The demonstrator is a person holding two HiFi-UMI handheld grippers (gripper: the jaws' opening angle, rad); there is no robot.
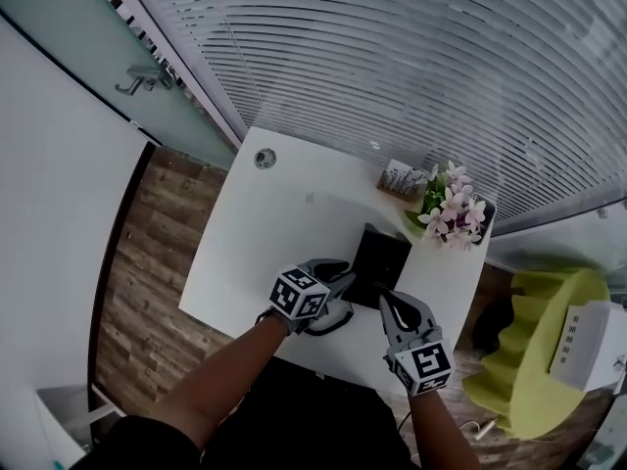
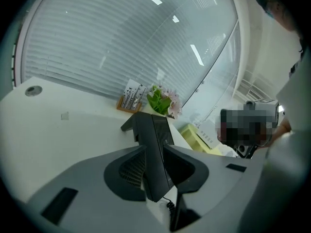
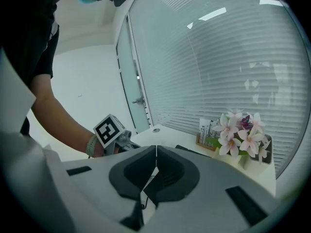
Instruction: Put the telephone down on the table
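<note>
White table (image 1: pixel 243 255) behind slim black telephone (image 2: pixel 154 154), coiled cord (image 2: pixel 170 206).

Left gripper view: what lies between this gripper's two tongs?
The black telephone stands between the left gripper's tongs, with its coiled cord just below. The left gripper view shows this plainly.

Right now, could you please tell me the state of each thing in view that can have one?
Telephone: resting tilted on the table.
Left claw: open, jaws either side of the telephone's edge.
Right claw: shut, tips together.
Flowers: upright, in bloom.
Blinds: lowered.
</note>
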